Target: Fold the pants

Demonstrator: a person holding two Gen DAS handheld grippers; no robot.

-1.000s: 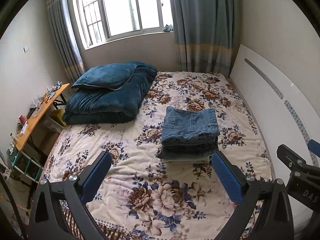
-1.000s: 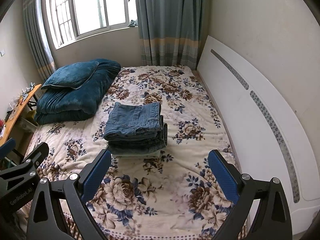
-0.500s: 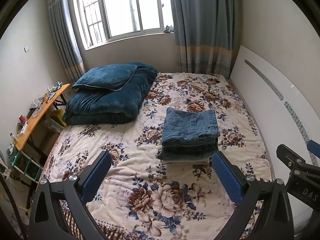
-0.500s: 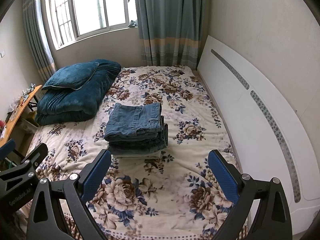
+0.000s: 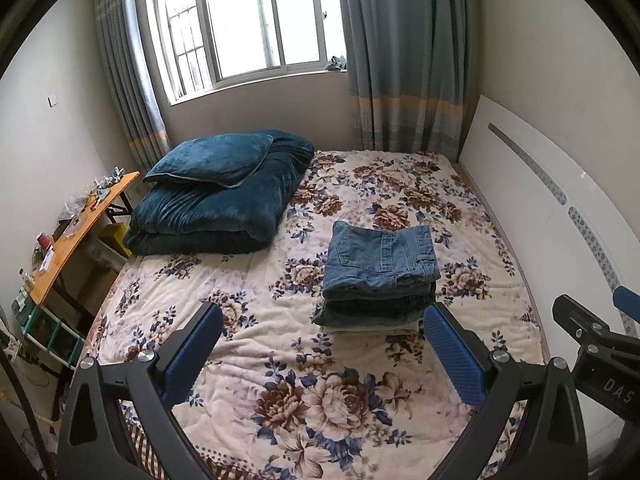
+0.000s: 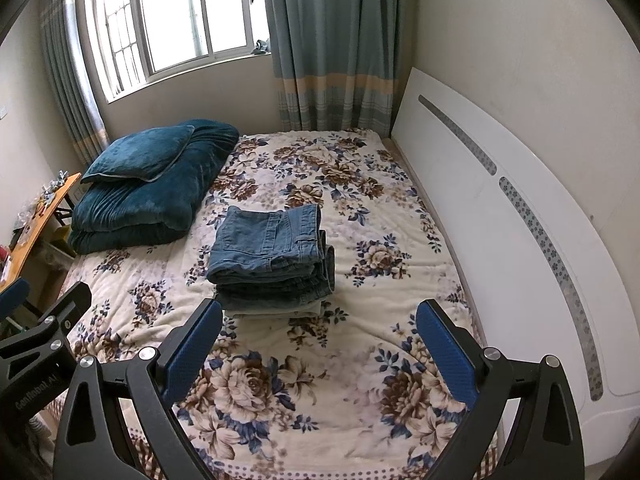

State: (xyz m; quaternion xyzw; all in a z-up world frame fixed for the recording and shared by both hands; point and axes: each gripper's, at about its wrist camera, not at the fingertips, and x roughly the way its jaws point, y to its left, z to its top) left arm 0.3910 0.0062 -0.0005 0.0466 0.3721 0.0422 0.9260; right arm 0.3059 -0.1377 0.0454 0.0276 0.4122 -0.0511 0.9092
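Note:
A stack of folded blue jeans (image 5: 378,276) lies on the floral bedspread (image 5: 280,360), right of the bed's middle; it also shows in the right wrist view (image 6: 272,260). My left gripper (image 5: 320,354) is open and empty, held above the bed's near end, short of the stack. My right gripper (image 6: 318,350) is open and empty, at the same near end, to the right of the stack. The right gripper's side shows at the left wrist view's right edge (image 5: 592,344), and the left gripper's side at the right wrist view's left edge (image 6: 44,328).
A folded dark teal duvet with a pillow on top (image 5: 216,196) lies at the bed's far left. A white headboard (image 6: 500,220) runs along the right side. A cluttered orange side table (image 5: 76,232) stands left of the bed. Window and curtains are behind.
Both grippers have drifted back and up very slightly; the jeans stack has not moved and both stay open.

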